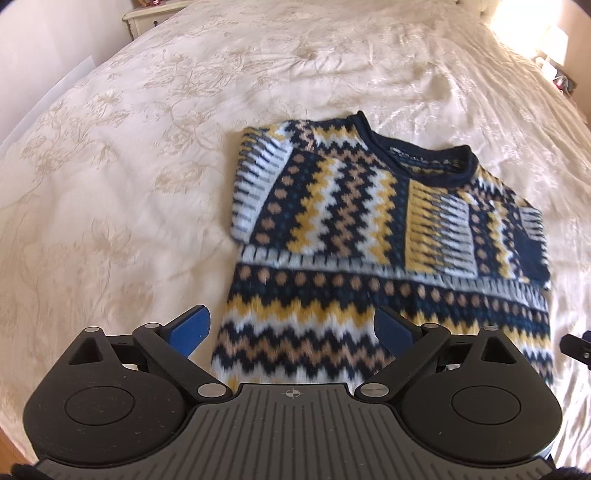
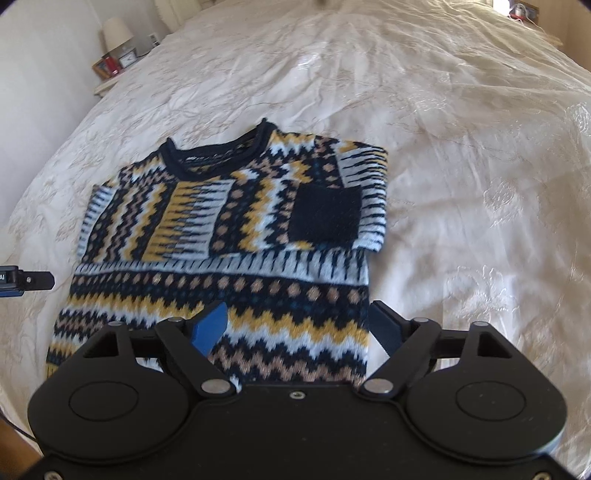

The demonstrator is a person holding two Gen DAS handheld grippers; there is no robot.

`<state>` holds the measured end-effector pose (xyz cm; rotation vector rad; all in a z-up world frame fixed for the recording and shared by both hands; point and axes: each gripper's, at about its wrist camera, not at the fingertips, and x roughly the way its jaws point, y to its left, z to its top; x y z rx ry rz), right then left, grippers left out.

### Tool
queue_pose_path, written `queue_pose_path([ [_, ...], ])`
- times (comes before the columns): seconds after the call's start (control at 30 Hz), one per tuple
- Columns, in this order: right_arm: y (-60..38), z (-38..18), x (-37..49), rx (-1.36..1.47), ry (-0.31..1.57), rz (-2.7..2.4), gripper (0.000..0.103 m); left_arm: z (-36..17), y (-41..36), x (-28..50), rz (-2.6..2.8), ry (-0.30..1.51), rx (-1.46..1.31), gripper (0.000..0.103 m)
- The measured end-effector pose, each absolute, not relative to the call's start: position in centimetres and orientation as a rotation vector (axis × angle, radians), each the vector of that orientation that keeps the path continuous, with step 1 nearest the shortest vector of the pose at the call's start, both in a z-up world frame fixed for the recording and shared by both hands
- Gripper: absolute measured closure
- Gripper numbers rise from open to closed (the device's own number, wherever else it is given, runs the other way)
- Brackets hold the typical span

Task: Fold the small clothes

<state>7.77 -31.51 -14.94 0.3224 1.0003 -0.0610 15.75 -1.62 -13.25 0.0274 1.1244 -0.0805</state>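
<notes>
A small knitted sweater (image 1: 369,236) in navy, yellow, tan and white zigzags lies flat on the bed, collar away from me, both sleeves folded in across the chest. It also shows in the right wrist view (image 2: 229,240). My left gripper (image 1: 291,328) is open and empty, its blue fingers astride the sweater's lower left edge, a little above it. My right gripper (image 2: 295,325) is open and empty over the lower right edge of the hem. The right gripper's tip shows at the right edge of the left wrist view (image 1: 576,345).
The cream embroidered bedspread (image 1: 129,166) covers the whole bed (image 2: 461,184). A white nightstand (image 1: 147,18) stands at the far left corner. Another nightstand with a lamp and clock (image 2: 118,48) stands by the far side. Wooden floor shows below the near edge.
</notes>
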Motion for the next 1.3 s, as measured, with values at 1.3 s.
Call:
queue_pose_path([
  [1.3,-21.2,-13.6,-0.7,0.293,0.957,-0.061,0.000,-13.4,8.5,3.5,-0.153,1.117,-0.043,0.006],
])
